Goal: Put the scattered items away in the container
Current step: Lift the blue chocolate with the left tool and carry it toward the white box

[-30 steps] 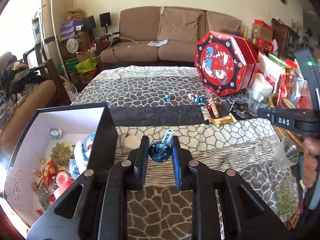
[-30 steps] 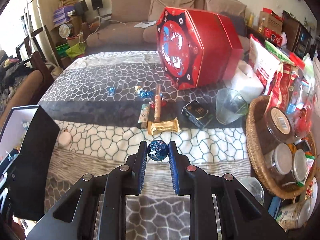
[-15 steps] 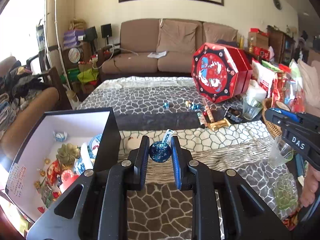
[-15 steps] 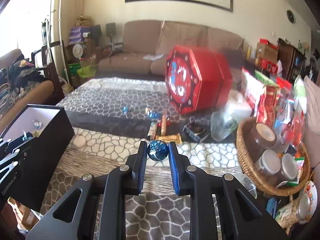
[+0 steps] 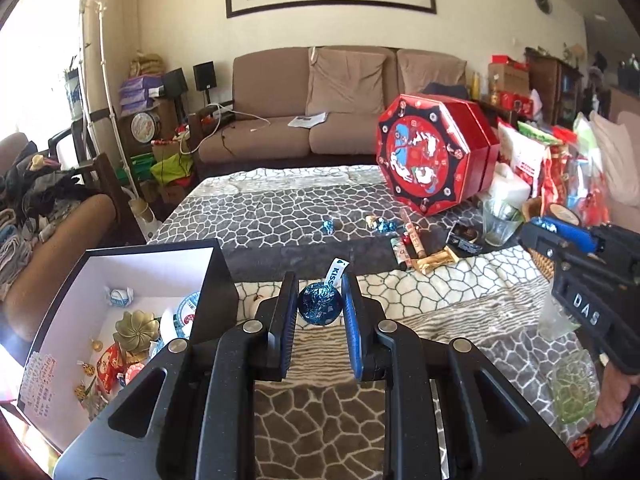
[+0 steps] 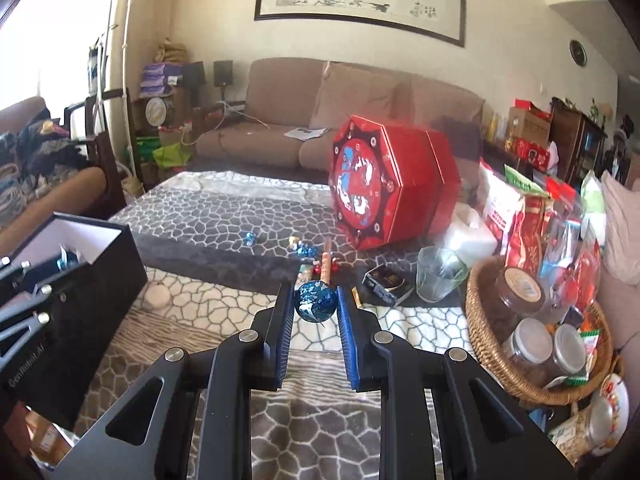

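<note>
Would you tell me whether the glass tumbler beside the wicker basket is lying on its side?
No, the glass tumbler stands upright, mouth up, beside the wicker basket.

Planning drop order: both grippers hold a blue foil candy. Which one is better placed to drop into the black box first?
Left. The left gripper, shut on its blue candy, sits right beside the open black box. The right gripper holds its candy farther off, over the blanket.

a round blue foil-wrapped chocolate with a white paper tag (image 5: 319, 309) sits pinched off the table; a second blue foil chocolate (image 6: 315, 302) likewise. the open black box with white lining (image 5: 208, 280) holds sweets at the table's left edge. more wrapped candies (image 5: 404, 240) lie scattered mid-table.
</note>
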`<action>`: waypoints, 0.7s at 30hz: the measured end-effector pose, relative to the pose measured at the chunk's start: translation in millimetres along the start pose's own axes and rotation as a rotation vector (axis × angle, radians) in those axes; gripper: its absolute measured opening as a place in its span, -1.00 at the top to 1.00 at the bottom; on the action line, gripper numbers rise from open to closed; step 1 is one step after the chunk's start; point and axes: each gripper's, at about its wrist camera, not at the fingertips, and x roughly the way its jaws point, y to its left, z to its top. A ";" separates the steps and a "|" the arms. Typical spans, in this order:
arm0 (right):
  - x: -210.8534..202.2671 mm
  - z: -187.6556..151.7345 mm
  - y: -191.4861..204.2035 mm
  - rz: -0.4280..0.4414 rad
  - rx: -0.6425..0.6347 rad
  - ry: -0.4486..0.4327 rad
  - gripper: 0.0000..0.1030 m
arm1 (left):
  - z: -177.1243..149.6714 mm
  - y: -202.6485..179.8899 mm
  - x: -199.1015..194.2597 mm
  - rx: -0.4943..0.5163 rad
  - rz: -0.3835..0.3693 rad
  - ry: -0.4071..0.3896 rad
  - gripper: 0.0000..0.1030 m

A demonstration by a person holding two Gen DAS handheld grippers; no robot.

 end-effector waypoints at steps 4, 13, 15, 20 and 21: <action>4.9 -0.6 -0.3 -0.014 -0.004 0.023 0.59 | -0.4 6.6 6.4 -0.051 -0.009 0.028 0.60; 8.0 -2.6 -19.6 0.006 0.080 0.046 0.59 | -3.8 3.7 12.2 -0.061 -0.008 0.055 0.60; 7.4 -2.9 -20.5 0.007 0.082 0.047 0.59 | -5.1 2.4 12.7 -0.059 -0.008 0.060 0.60; 6.2 -3.2 -21.3 0.009 0.084 0.045 0.59 | -7.0 0.4 13.2 -0.055 -0.002 0.063 0.60; 6.1 -3.4 -21.6 0.010 0.086 0.045 0.59 | -7.2 0.9 13.3 -0.056 -0.001 0.063 0.60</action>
